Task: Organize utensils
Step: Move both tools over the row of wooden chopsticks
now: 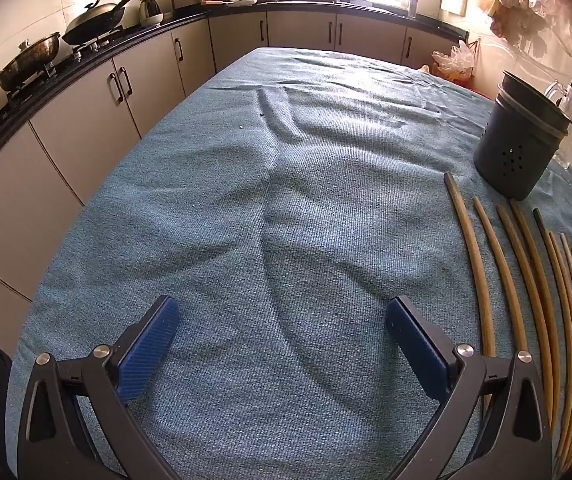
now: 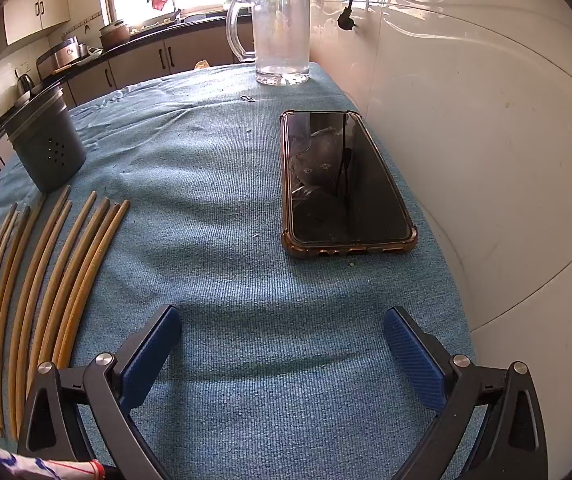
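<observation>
Now:
Left gripper: hovering, jaws wide apart, nothing between.
Right gripper: likewise gaping, empty.
Chopsticks: lying lower left, perhaps ten.
Holder: standing upright beyond them.

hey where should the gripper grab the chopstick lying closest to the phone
Grip that chopstick near its middle, coming straight down with the jaws across its width. It lies flat on the cloth, and its right side is free; another stick hugs its left.

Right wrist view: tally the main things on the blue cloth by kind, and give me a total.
Chopsticks: 10 (bunched, so my best count)
Dark utensil holder: 1
Glass mug: 1
Phone: 1
Total: 13
</observation>
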A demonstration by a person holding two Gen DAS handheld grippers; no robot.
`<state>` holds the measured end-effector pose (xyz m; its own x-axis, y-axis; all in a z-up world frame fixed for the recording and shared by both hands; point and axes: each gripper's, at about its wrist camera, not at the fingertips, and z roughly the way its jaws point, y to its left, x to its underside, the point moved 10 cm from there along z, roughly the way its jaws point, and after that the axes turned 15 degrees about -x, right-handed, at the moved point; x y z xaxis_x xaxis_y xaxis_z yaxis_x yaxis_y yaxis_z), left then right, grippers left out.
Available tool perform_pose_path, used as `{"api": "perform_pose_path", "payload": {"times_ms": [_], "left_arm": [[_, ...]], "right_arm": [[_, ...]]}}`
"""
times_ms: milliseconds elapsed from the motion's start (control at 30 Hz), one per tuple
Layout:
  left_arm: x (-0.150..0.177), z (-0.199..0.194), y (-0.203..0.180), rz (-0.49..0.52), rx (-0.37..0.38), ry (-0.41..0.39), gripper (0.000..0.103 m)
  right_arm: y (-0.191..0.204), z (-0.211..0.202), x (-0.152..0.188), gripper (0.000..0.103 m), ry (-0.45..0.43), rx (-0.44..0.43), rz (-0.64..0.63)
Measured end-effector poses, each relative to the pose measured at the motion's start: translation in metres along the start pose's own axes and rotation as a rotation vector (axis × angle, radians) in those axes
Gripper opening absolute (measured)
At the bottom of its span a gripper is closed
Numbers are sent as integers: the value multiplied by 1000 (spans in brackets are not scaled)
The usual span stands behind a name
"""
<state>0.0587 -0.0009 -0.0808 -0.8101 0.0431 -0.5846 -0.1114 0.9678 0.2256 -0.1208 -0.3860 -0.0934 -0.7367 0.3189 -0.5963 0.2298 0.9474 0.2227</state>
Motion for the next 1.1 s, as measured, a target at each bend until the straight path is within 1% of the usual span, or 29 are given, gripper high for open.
{"api": "perform_pose_path", "payload": {"times_ms": [233, 267, 367, 400, 433, 467, 533, 567, 633, 733, 800, 867, 900, 967, 1033, 1100], "left_arm": [[-1, -5, 2, 6, -17, -9, 103], [-2, -14, 5, -1, -26, -28, 103], [-13, -45, 7, -12, -19, -112, 103], [-17, -57, 7, -11, -22, -143, 103], [-19, -69, 10, -10, -27, -172, 103], [-22, -80, 9, -7, -31, -201, 103], [-25, -100, 6, 5, -32, -249, 103], [-26, -110, 4, 12, -33, -271, 103], [-24, -128, 3, 27, -31, -315, 103], [-22, -146, -2, 42, -21, -334, 103], [-20, -158, -5, 38, -2, -346, 103], [-19, -169, -6, 32, 6, -361, 103], [-18, -175, -6, 30, 9, -370, 103], [-16, -185, -8, 27, 17, -386, 103], [-13, -189, -11, 31, 28, -402, 103], [-6, -198, -15, 47, 28, -425, 103]], "right_arm": [[-2, 1, -2, 103, 3, 15, 22], [-2, 1, -2, 103, 4, 15, 22], [-3, 0, -2, 101, 2, 12, 23], [-2, -2, -1, 97, -5, 11, 21], [-3, 0, -6, 91, 3, 12, 25], [-3, -3, -8, 88, -4, 11, 31], [0, -11, -12, 87, -30, 2, 50], [2, -21, -16, 87, -65, -8, 56], [7, -35, -20, 87, -103, -5, 50], [23, -64, -28, 87, -183, -18, 22], [37, -87, -30, 87, -250, -20, -13], [54, -115, -30, 87, -350, -13, -51], [62, -126, -31, 87, -385, -11, -67], [73, -135, -29, 86, -408, -17, -81], [81, -139, -24, 78, -415, -40, -55], [81, -138, -18, 74, -413, -58, -27]]}}
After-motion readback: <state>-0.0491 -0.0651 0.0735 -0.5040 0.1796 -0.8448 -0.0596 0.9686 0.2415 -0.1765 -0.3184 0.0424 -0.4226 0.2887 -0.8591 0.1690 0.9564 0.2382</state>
